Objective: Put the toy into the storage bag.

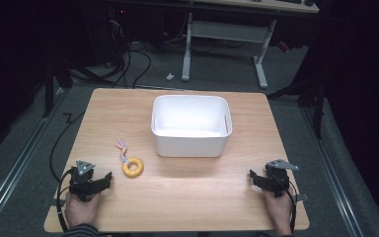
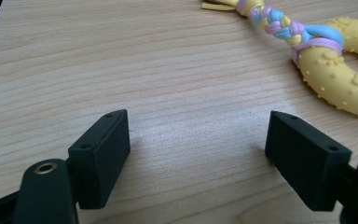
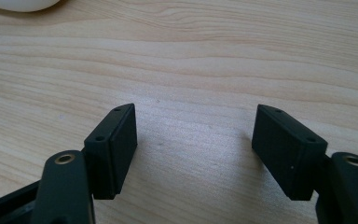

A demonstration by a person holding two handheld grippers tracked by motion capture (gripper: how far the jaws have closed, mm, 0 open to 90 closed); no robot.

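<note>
Left claw [image 1: 106, 178] parked on the bench [image 1: 187, 197] near its front left corner, jaws wide and empty, aimed at the ring toy [image 1: 132, 167] lying just ahead and to the right. Right claw [image 1: 254, 177] likewise spread and empty at the front right. White bin [image 1: 191, 143] behind the toy, near centre, apart from it. Nothing blocking the reach.

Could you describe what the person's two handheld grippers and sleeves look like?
Both the left gripper and the right gripper are black, each with two blocky rectangular jaws bearing small screw holes and brass-coloured eyelets at the jaw arms. Each carries a grey three-cornered plate on top and trails a black cable. A dark striped cuff shows at the left wrist.
</note>
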